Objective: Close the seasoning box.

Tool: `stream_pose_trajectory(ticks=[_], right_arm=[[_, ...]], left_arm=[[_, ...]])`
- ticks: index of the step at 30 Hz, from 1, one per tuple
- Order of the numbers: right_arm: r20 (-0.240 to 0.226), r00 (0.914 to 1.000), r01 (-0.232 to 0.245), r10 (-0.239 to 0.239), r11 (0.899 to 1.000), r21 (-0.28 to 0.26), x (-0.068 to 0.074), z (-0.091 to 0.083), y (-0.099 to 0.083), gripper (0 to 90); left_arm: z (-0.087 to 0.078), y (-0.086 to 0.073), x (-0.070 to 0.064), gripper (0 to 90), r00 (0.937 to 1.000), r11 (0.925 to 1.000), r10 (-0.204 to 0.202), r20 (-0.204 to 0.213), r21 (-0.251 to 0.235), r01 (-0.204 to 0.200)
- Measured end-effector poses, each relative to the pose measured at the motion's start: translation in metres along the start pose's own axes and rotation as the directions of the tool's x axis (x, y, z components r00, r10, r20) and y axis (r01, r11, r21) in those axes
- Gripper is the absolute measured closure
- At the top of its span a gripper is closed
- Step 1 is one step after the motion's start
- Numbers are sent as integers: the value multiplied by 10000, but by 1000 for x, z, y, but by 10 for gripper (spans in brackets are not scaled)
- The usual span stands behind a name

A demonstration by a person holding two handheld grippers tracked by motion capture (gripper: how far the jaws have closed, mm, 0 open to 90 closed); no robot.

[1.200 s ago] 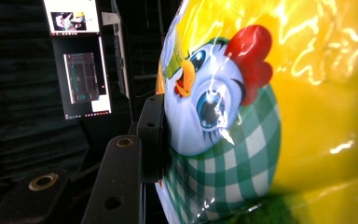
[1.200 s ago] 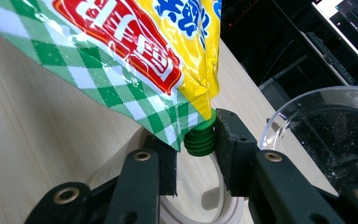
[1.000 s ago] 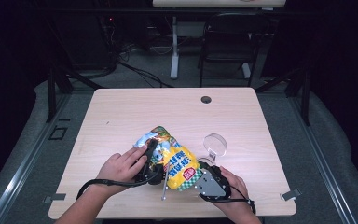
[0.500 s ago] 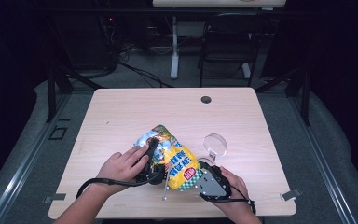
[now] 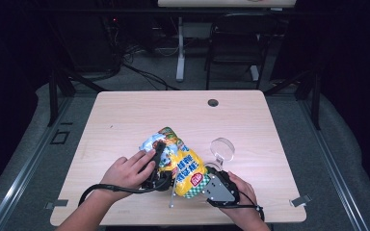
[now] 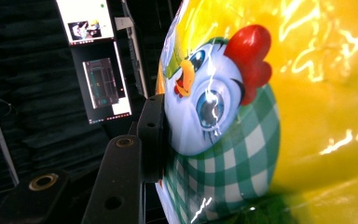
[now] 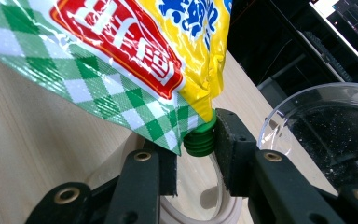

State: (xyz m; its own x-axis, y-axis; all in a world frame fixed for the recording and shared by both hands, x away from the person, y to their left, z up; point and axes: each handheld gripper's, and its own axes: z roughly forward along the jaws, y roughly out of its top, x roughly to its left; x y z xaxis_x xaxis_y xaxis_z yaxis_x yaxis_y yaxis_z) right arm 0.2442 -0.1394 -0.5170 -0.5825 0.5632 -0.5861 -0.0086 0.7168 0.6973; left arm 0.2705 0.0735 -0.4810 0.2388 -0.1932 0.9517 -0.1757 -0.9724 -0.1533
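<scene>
Wooden table (image 5: 125, 115), yellow-green chicken-print pouch (image 5: 185, 166), green spout (image 7: 200, 140) seemingly capped.

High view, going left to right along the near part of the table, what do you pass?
Left gripper → yellow snack bag → right gripper, with the clear round dish just beyond it.

Yellow pouch (image 5: 183, 161) between both tools, clear bowl (image 5: 222, 148) beside.
</scene>
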Motion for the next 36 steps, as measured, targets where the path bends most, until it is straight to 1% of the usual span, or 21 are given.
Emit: stream_pose_trajectory(ticks=[1, 4, 5, 8, 11, 18, 19, 21, 22, 23, 28, 31, 33, 36], right_arm=[[0, 10000, -10, 10, 10000, 12, 0, 0, 0, 711], [8, 10000, -13, 13, 10000, 12, 0, 0, 0, 711], [6, 10000, -12, 12, 10000, 10, 0, 0, 0, 711], [-5, 10000, -55, 55, 10000, -6, 0, 0, 0, 710], [20, 10000, -39, 39, 10000, -5, 0, 0, 0, 710], [2, 9999, -105, 105, 9999, -10, 1, 1, -1, 710], [20, 9999, -145, 145, 9999, -52, 1, 1, -1, 710], [13, 9999, -148, 149, 9999, -40, 1, 1, -1, 710], [35, 9999, -126, 126, 9999, -6, 0, 0, -1, 710], [30, 9999, -141, 141, 9999, -6, 0, 1, -1, 710], [15, 9998, -222, 222, 9998, -26, 0, 1, -1, 710], [-5, 9996, -287, 287, 9996, -37, -1, 1, -2, 710], [-31, 9995, -324, 324, 9995, -6, -1, 1, -2, 710], [-54, 9993, -377, 377, 9993, -16, -1, 2, -2, 710]], left_arm=[[0, 0, 1, 642, 9999, 9999, 153, -55, 28, -153], [-1, 1, 1, 643, 9998, 9999, 151, -101, 43, -150], [-1, 1, 1, 643, 9996, 9997, 215, -175, 72, -214], [-2, 2, 2, 644, 9994, 9995, 304, -142, 110, -302], [-2, 2, 3, 644, 9989, 9991, 421, -195, 85, -419], [-2, 3, 4, 644, 9987, 9988, 476, -166, 126, -474], [-2, 4, 5, 644, 9982, 9984, 550, -217, 133, -547], [-2, 4, 5, 644, 9984, 9985, 536, -204, 128, -534], [-2, 4, 6, 644, 9980, 9981, 597, -209, 149, -594], [-2, 5, 6, 644, 9986, 9987, 498, -156, 128, -496], [-2, 5, 8, 645, 9984, 9983, 552, -132, 173, -550], [-2, 7, 8, 645, 9972, 9974, 701, -266, 184, -697], [-2, 7, 8, 645, 9969, 9973, 706, -341, 228, -698], [-2, 7, 8, 646, 9968, 9971, 727, -344, 244, -719]])
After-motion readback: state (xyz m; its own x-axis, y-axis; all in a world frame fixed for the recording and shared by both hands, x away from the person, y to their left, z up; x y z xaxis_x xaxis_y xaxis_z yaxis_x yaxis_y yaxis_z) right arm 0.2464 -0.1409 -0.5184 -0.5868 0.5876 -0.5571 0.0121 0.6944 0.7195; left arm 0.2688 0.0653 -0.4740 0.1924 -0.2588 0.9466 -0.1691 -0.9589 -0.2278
